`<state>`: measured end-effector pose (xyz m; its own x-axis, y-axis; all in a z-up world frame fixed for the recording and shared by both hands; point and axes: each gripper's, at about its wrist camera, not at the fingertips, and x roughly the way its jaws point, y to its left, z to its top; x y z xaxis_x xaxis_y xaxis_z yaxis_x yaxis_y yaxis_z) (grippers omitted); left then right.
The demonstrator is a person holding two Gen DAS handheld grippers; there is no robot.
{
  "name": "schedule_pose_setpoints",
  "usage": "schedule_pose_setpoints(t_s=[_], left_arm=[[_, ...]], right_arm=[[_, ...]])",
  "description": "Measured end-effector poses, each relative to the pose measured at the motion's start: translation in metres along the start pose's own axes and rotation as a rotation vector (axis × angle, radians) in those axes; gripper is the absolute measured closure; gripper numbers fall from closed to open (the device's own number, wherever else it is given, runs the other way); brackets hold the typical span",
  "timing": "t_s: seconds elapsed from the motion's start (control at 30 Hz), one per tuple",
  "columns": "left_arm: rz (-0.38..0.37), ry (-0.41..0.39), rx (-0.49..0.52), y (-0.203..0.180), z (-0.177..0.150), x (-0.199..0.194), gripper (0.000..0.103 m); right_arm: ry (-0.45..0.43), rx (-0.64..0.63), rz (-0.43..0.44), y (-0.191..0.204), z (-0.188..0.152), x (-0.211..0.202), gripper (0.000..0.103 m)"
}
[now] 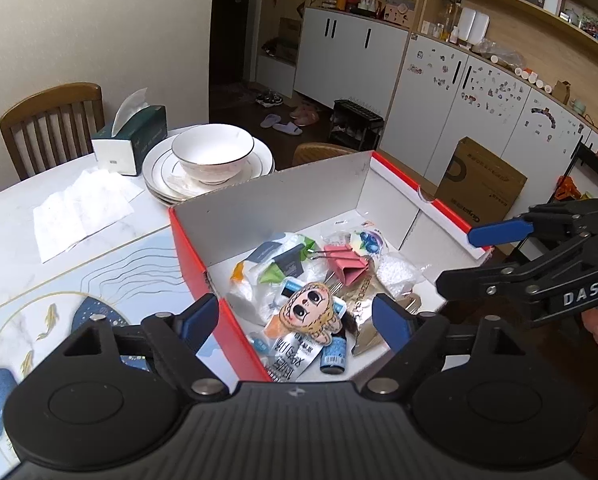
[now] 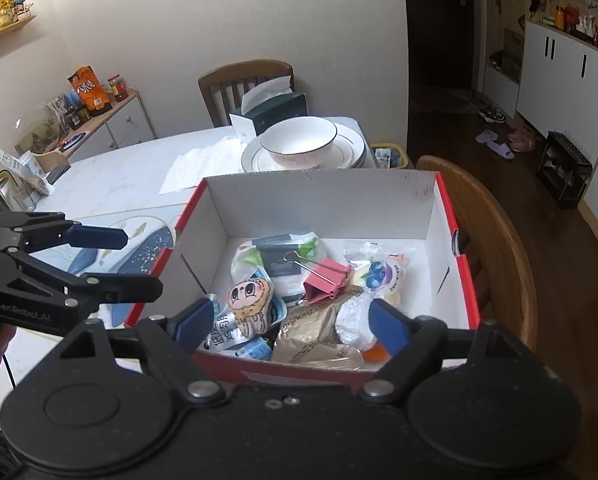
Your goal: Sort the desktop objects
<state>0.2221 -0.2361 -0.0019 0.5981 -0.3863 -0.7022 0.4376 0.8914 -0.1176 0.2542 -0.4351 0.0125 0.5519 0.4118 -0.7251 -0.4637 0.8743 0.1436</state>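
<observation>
Hovering above the box (image 1: 299,200), both hand-held grippers (image 1: 295,322) (image 2: 291,322) gape wide, empty.

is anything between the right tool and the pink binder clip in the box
Nothing visible blocks it. The right tool hangs open above the box's near wall, and the pink binder clip lies uncovered on top of the packets, open from above. The left tool is off to the side.

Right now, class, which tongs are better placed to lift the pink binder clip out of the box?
Probably the right tongs: open, empty, with the pink binder clip nearly straight ahead. The left tongs straddle the box wall.
</observation>
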Motion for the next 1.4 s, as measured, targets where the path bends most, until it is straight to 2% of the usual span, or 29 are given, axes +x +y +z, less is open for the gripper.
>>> schedule_pose_setpoints(t_s=[0.17, 0.23, 0.27, 0.73, 1.07, 1.4], left_arm=[[0.012, 0.005, -0.011, 0.003, -0.007, -0.003, 0.011], [0.029, 0.003, -0.006, 0.003, -0.010, -0.004, 0.001], [0.029, 0.001, -0.003, 0.003, -0.011, -0.005, 0.000], [0.042, -0.001, 0.001, 0.002, -0.028, -0.022, 0.000], [0.004, -0.015, 0.028, -0.005, -0.033, -0.030, 0.000], [0.021, -0.030, 0.027, -0.003, -0.037, -0.037, 0.000]], right_arm=[[-0.033, 0.014, 0.000, 0.002, -0.006, -0.008, 0.008], [-0.047, 0.017, -0.007, 0.003, -0.008, -0.010, 0.005], [-0.052, 0.021, -0.012, 0.004, -0.009, -0.012, 0.003], [-0.076, 0.045, -0.011, 0.016, -0.022, -0.023, 0.000], [-0.075, 0.070, -0.006, 0.023, -0.031, -0.029, 0.000], [-0.068, 0.076, -0.009, 0.029, -0.034, -0.027, 0.000]])
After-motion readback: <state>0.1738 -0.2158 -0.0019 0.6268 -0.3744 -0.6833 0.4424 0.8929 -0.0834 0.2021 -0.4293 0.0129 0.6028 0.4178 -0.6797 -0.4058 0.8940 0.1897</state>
